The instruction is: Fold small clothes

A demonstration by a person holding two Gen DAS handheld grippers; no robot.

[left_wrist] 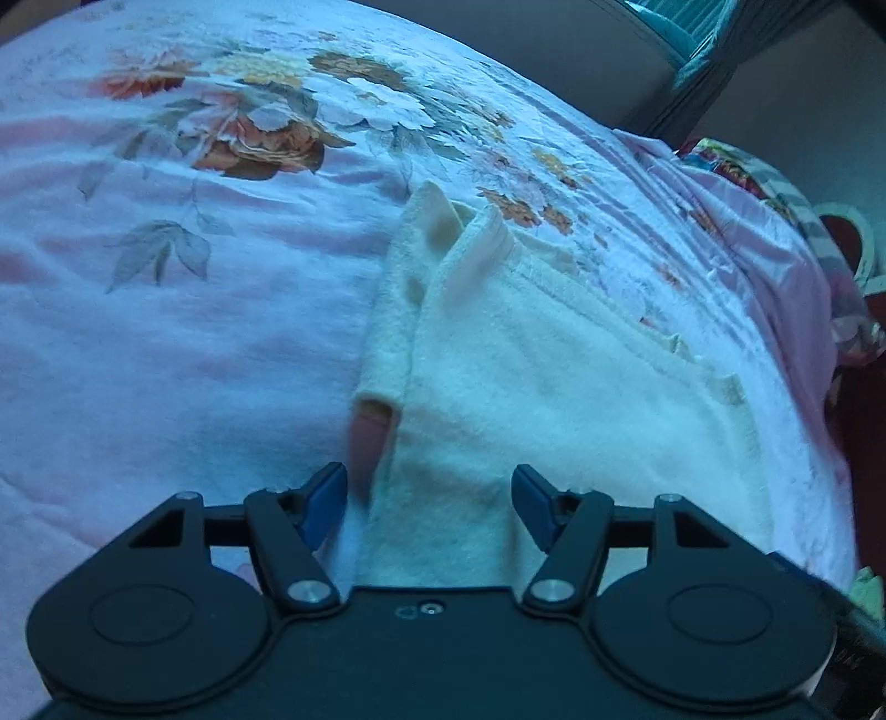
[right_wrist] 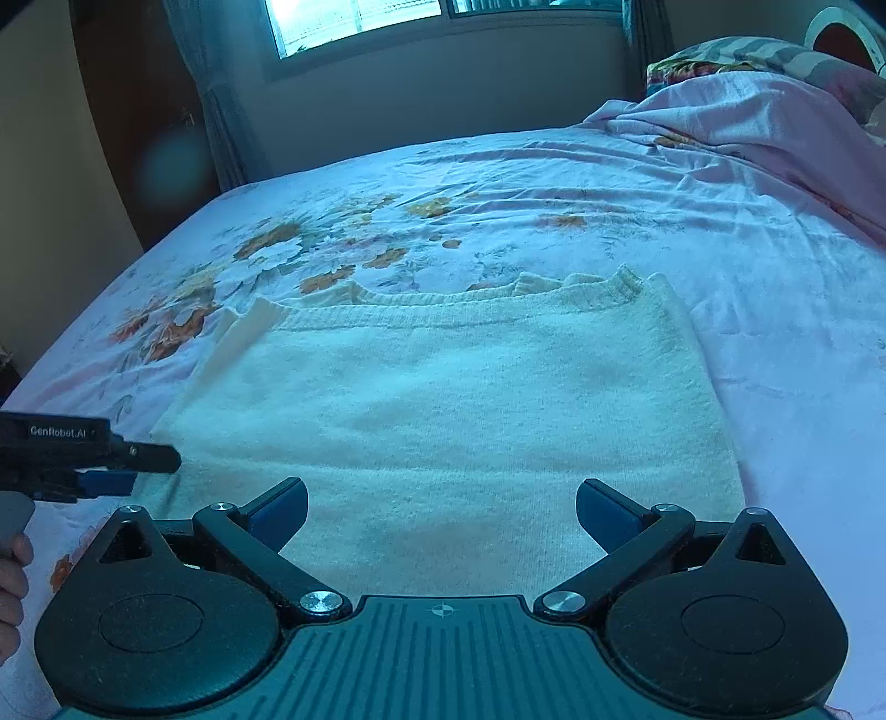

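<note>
One cream sweater [right_wrist: 443, 410] lies flat on the bed [right_wrist: 775, 332], sleeves tucked in. Left gripper [left_wrist: 429, 501], fingers apart, straddles its edge ungripped; right gripper [right_wrist: 441, 512] hovers released above the hem, probably before the next fold.

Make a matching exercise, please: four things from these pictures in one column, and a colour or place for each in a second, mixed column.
1. sweater
2. bedsheet
3. window
4. left tongs

a. floral print
b. at the sweater's left edge
c. cream, spread flat
d. on the wall behind the bed

Pairs: 1-c, 2-a, 3-d, 4-b
</note>
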